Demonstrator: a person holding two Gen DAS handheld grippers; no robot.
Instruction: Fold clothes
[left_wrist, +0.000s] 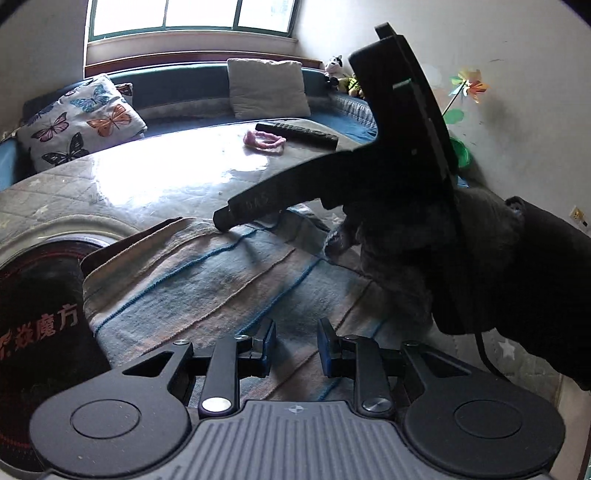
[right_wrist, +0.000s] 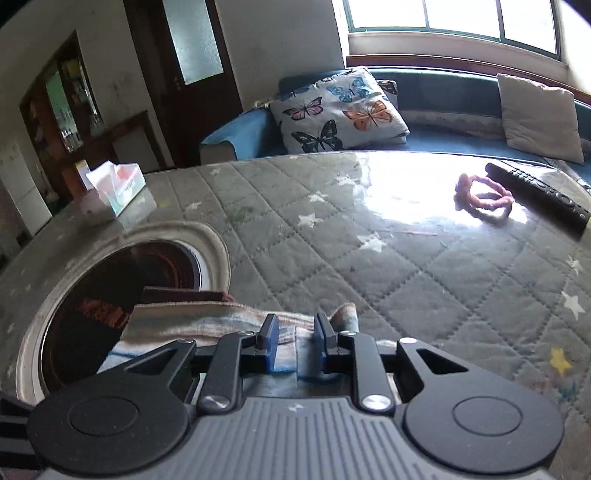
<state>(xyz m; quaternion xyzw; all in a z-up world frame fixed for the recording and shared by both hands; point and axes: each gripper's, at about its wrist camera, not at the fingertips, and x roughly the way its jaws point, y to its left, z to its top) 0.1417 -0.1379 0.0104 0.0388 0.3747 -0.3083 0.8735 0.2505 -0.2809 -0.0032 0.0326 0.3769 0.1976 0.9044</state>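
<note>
Garment: a striped cloth (left_wrist: 207, 280) lies flattened in layers on the near left of the quilted surface (right_wrist: 424, 266), partly over the round dark inset (right_wrist: 122, 291).
Done: it looks at least partly folded, edges stacked.
Left: probably a last fold or smoothing.
Left hand-held gripper (left_wrist: 295, 347): released, jaws narrowly apart above the cloth, gripping nothing.
Right hand-held gripper (right_wrist: 295, 345): jaws narrow, cloth between them; grip cannot be told.
</note>
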